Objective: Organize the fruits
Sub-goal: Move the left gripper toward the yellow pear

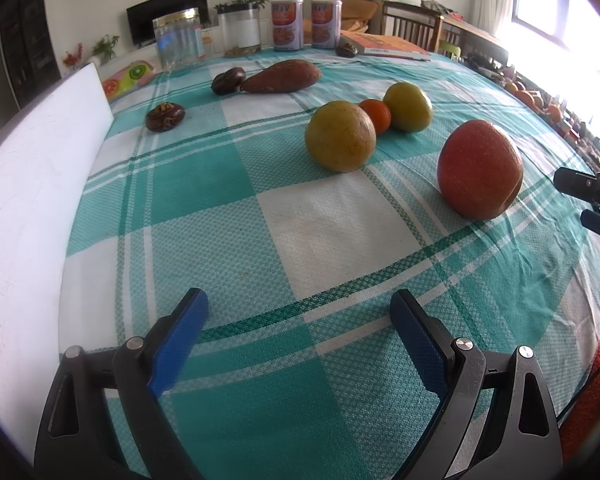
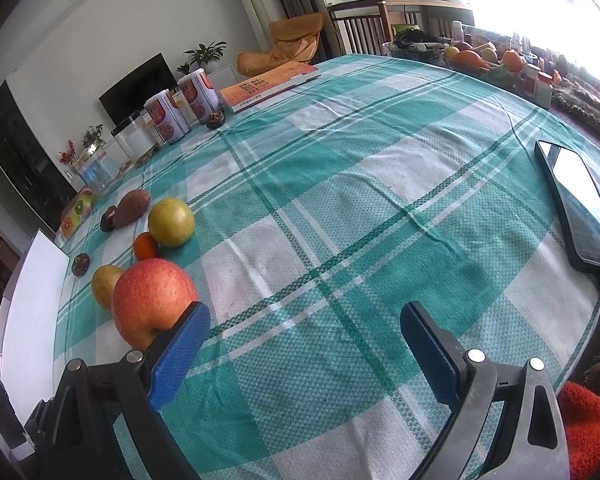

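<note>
A red apple [image 1: 480, 170] lies on the green checked tablecloth [image 1: 320, 232], with two yellow-green fruits [image 1: 340, 136] [image 1: 408, 107] and a small orange [image 1: 376, 115] behind it. A sweet potato [image 1: 284, 77] and two dark mangosteens [image 1: 228, 81] [image 1: 165, 117] lie farther back. My left gripper [image 1: 300, 312] is open and empty above bare cloth. My right gripper [image 2: 304, 324] is open and empty; the apple [image 2: 152, 300] sits just left of its left finger. The right gripper's edge shows in the left wrist view [image 1: 592, 196].
A white board [image 1: 32, 208] lies along the left table edge. Two cans [image 1: 287, 24], a glass jar [image 1: 178, 42], a book [image 1: 392, 46] and a third mangosteen [image 1: 347, 50] stand at the back. A phone [image 2: 576, 208] lies right. A fruit basket [image 2: 480, 60] is far right.
</note>
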Demonstrator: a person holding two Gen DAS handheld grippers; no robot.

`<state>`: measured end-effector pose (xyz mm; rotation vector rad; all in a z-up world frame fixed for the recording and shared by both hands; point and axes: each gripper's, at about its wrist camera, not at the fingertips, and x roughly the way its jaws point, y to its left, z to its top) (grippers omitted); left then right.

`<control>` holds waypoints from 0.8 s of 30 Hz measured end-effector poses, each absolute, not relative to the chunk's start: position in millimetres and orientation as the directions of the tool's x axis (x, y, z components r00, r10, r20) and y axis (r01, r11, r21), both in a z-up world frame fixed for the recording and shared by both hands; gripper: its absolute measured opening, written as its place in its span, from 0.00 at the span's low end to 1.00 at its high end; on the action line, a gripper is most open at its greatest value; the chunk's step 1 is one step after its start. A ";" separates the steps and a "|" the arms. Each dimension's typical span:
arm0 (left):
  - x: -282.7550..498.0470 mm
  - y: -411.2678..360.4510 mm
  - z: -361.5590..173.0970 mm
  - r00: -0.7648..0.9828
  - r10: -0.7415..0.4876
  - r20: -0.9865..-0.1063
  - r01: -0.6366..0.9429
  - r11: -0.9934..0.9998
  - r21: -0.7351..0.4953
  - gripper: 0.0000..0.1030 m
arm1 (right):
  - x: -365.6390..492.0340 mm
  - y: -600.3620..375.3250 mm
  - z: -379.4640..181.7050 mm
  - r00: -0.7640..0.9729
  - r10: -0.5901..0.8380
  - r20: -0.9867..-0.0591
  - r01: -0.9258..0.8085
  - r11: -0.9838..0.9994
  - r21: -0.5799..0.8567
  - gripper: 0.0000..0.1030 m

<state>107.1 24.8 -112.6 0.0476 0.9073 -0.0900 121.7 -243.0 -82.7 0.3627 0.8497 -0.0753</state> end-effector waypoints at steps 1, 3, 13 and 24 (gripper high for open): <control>107.1 24.8 -112.6 0.613 -0.058 -0.788 0.098 0.995 0.003 0.91 | 121.6 -243.0 -82.7 0.662 0.078 -0.746 0.208 0.936 0.283 0.93; 107.1 24.7 -112.7 0.613 -0.057 -0.788 0.098 0.995 0.004 0.91 | 121.5 -243.2 -82.6 0.662 0.078 -0.745 0.209 0.936 0.283 0.93; 107.0 24.9 -112.5 0.613 -0.058 -0.788 0.099 0.995 0.003 0.91 | 121.3 -243.8 -82.1 0.662 0.081 -0.745 0.208 0.935 0.286 0.93; 106.8 25.0 -112.7 0.613 -0.058 -0.788 0.099 0.995 0.004 0.91 | 121.9 -243.7 -80.2 0.664 0.088 -0.742 0.208 0.932 0.296 0.93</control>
